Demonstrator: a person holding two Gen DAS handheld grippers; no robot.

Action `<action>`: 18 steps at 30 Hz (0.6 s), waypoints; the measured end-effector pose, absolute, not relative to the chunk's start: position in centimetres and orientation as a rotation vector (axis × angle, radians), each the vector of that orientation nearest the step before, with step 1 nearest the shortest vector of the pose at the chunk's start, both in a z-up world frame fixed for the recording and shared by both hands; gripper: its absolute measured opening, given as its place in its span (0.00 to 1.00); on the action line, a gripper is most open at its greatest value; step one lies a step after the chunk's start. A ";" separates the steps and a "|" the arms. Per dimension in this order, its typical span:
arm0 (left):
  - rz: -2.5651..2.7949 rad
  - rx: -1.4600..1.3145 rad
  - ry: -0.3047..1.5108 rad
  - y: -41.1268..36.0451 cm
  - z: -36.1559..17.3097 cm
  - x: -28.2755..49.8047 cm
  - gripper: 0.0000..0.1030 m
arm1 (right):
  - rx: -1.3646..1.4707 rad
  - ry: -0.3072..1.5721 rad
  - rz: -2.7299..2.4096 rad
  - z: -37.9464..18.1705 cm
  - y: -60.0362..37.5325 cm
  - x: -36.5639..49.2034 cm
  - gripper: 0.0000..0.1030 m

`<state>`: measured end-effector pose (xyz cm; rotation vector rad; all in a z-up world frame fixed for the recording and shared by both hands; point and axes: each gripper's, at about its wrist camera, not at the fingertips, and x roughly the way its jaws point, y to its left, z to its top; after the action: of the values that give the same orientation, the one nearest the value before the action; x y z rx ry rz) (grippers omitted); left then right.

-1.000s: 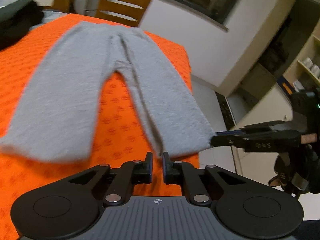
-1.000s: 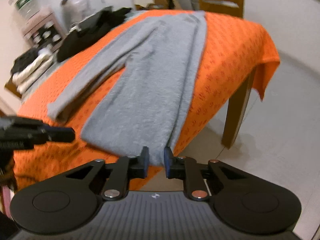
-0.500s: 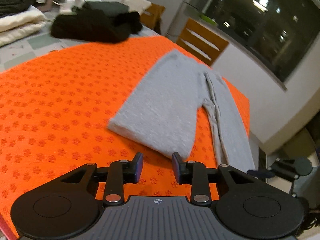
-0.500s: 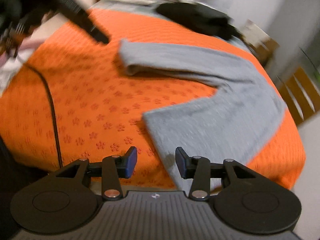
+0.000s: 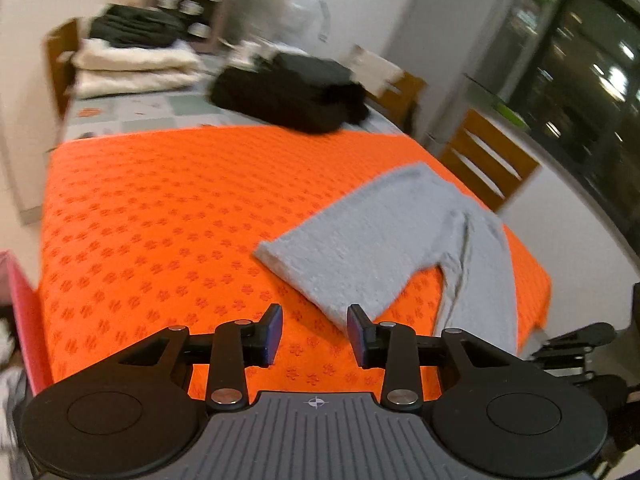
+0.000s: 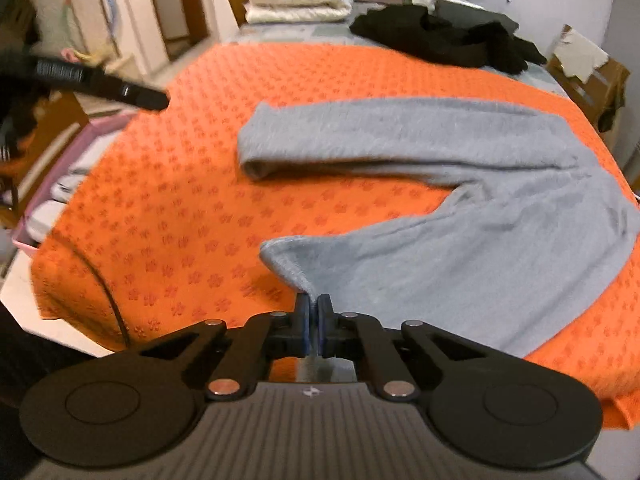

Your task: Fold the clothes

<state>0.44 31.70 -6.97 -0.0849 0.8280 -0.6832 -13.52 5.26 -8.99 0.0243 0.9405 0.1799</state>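
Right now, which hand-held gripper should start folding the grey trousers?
Right. The right hand-held gripper is shut on the near leg's cuff of the grey trousers; the left hand-held gripper is opening, holding nothing.

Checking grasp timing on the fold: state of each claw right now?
Left claw: opening, nothing between its fingers, hovering just short of the grey pants leg hem.
Right claw: closed, pinching the hem of the near pant leg.
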 end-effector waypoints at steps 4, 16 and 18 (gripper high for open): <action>-0.608 -0.100 0.786 30.3 -6.3 -1.6 0.38 | 0.071 0.913 0.215 -6.3 0.0 -12.7 0.05; -0.707 0.019 0.730 21.4 -5.5 -3.1 0.41 | 0.076 0.923 0.221 -4.2 -14.8 -7.0 0.05; -0.716 0.029 0.736 19.3 -5.8 -3.1 0.42 | 0.079 0.931 0.246 -4.8 -17.0 -5.6 0.05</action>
<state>-3.07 19.26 -5.79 0.0289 0.7361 -0.7155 -5.64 -17.00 -4.81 0.0787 0.9309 0.2460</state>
